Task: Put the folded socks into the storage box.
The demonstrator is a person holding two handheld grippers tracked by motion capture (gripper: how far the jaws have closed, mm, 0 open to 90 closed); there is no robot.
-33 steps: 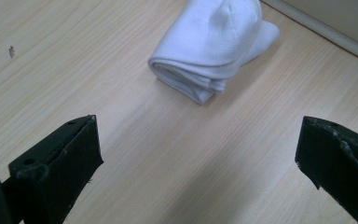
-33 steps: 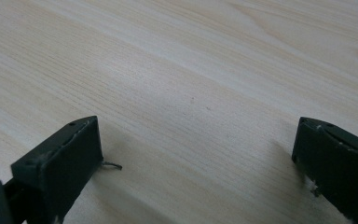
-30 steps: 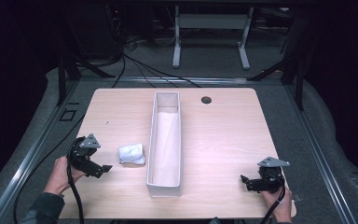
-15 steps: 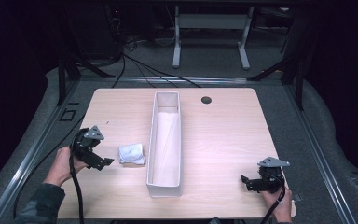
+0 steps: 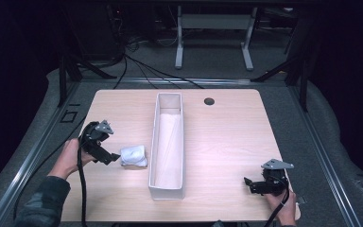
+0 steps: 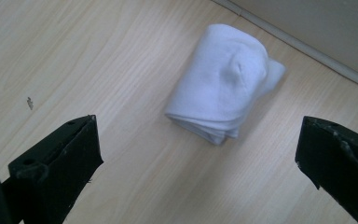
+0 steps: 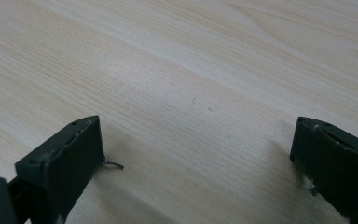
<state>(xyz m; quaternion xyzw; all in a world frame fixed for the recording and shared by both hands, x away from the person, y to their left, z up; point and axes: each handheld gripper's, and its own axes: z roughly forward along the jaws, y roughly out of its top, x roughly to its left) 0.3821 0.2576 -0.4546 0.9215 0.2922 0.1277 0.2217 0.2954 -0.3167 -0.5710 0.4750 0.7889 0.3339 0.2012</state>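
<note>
The left gripper (image 5: 115, 159) has closed in on the rolled white cloth (image 5: 133, 155) over the last second: a second ago it hung farther back toward the left edge of the tabletop (image 5: 227, 137), and now its tips sit just beside the roll's left side. In the left gripper view the cloth (image 6: 223, 84) lies ahead of the spread fingers (image 6: 56, 163), nearer the far side of the gap than the middle, and nothing is between them yet, so the fingers are released and not touching the fabric.

The cloth itself has not moved. It rests flat on the tabletop, just left of the long white bin (image 5: 168, 146) that runs down the middle, apart from its wall (the bin's pale side shows as a grey band at the top right of the left gripper view).

The right gripper (image 5: 253, 185) has stayed where it was, low near the front right corner of the tabletop, well apart from cloth and bin. Its view shows bare wood grain between wide-spread fingers (image 7: 65, 163); they too are released and hold nothing.

My reading is that the approach is nearly over and the grasp is next: the left gripper needs a little more advance so the roll sits fully between the fingers before they close. The soft roll may unfold if pinched at one loose edge, so a grip across its thick middle looks safer.
</note>
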